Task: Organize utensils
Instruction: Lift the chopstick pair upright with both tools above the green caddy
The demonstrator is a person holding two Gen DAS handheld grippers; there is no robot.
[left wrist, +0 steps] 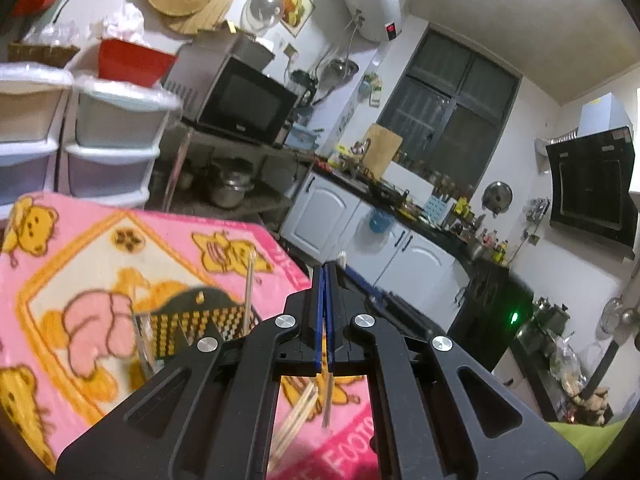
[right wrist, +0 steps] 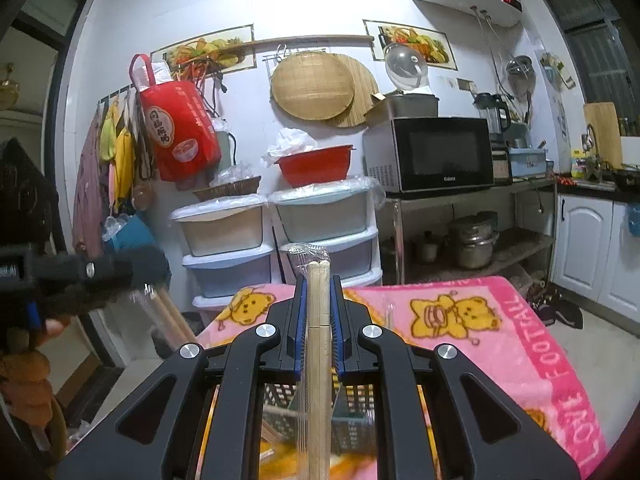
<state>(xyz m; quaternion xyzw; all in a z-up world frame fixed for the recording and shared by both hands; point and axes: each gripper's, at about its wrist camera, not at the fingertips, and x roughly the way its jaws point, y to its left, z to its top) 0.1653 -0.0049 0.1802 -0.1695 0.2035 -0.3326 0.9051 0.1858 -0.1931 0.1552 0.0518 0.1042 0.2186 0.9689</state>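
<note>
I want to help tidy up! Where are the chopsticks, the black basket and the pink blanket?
chopsticks (right wrist: pixel 319 300): right wrist view, upper shaft.
black basket (left wrist: pixel 188 316): left wrist view, woven wall.
pink blanket (right wrist: pixel 520 320): right wrist view, bare pink border.

The left gripper has its fingers pressed together, while the right gripper has its fingers narrowly parted.

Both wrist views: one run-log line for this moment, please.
left claw: shut on thin stick | right claw: shut on wooden chopsticks | black basket: on pink blanket, chopsticks standing inside
</note>
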